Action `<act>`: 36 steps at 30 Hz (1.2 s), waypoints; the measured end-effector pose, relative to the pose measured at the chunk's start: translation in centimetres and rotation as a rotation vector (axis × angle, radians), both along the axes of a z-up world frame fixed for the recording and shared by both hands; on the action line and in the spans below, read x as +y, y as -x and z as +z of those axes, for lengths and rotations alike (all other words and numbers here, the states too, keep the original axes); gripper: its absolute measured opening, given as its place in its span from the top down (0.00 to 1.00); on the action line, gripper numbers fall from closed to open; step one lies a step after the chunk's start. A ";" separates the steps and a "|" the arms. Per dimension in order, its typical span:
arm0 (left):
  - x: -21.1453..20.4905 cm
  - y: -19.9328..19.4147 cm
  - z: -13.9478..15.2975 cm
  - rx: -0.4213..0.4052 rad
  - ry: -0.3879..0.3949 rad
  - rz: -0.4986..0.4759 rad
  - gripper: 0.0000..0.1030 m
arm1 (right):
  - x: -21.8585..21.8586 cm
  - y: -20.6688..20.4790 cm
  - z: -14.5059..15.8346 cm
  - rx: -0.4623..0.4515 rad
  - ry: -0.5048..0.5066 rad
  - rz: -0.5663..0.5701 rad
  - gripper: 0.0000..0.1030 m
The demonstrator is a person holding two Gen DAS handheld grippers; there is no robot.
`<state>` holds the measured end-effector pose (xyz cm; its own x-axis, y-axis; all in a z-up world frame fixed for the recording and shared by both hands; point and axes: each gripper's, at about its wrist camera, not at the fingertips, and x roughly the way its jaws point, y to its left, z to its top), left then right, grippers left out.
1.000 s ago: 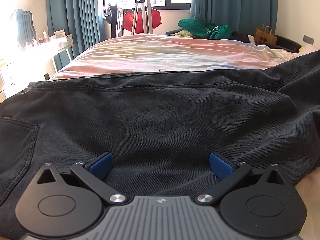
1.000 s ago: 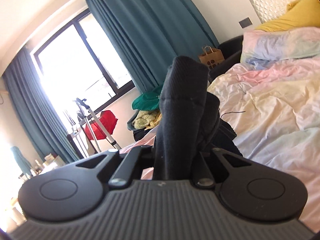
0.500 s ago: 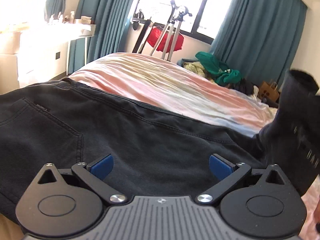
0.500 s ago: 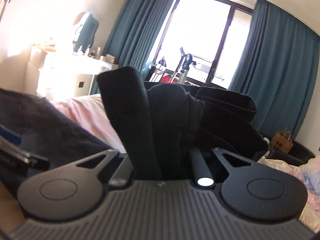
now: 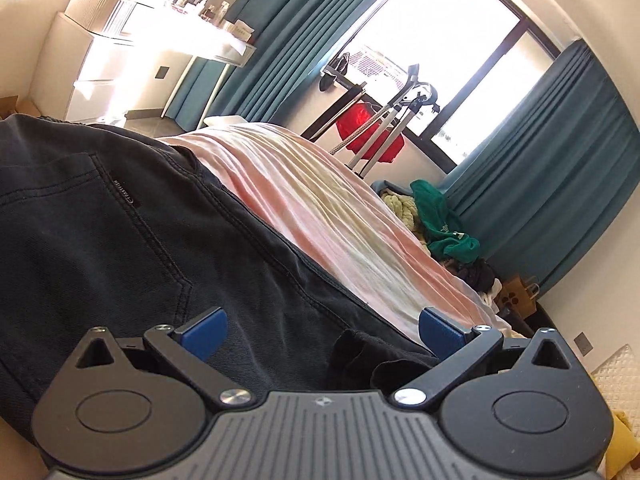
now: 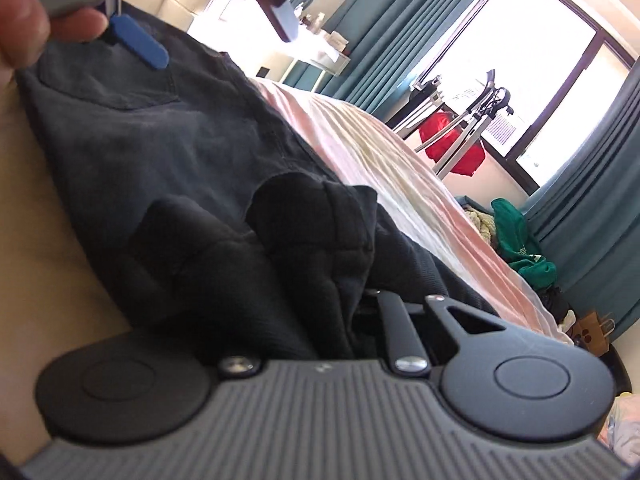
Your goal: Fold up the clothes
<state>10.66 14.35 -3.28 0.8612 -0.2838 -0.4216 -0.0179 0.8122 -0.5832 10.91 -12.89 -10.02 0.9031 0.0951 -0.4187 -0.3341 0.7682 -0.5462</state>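
Note:
Black jeans (image 5: 132, 240) lie spread on the bed, back pocket up. My left gripper (image 5: 320, 328) hovers over them with its blue pads (image 5: 204, 326) wide apart and nothing between them. My right gripper (image 6: 320, 312) is shut on a bunched end of the jeans (image 6: 304, 240), which hides its fingertips. The held fold rests low over the flat part of the jeans (image 6: 152, 120). The left gripper's blue pad (image 6: 140, 42) and the hand holding it show at the top left of the right wrist view.
A pink and yellow bedsheet (image 5: 340, 208) covers the bed beyond the jeans. A pile of green and yellow clothes (image 5: 440, 220) sits at the far end. A rack with a red garment (image 5: 372, 136) stands by the window. White drawers (image 5: 96, 64) stand at the left.
My right gripper has carried the held end of the jeans leftward and down onto the spread part. My left gripper has tilted and moved toward the back pocket, still open.

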 end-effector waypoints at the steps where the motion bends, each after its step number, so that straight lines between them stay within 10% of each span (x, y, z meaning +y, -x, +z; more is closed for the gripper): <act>1: 0.1 0.1 0.1 -0.007 0.005 0.008 0.00 | 0.1 -0.1 0.3 -0.020 -0.014 -0.004 0.87; 15: 0.1 -0.9 0.9 -0.011 -0.015 0.006 0.00 | 1.3 -2.0 -3.4 0.016 -0.084 0.021 0.82; 19: -2.1 -2.6 1.9 -0.037 -0.146 -0.110 0.00 | 0.5 -1.4 -2.4 0.085 -0.182 0.002 0.65; 23: -5.4 -4.9 2.3 -0.037 -0.270 -0.314 0.00 | -0.7 -0.1 -0.9 0.180 -0.313 0.029 0.21; 36: -12.2 -11.6 -1.2 -0.057 -0.410 -0.728 0.09 | -8.8 0.4 3.9 0.307 -0.762 0.006 0.18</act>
<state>22.28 2.12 -4.51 0.5455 -0.6108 -0.5739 0.6139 0.7574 -0.2226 10.49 -21.72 -6.08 0.7575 0.4572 -0.4659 -0.3886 0.8893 0.2410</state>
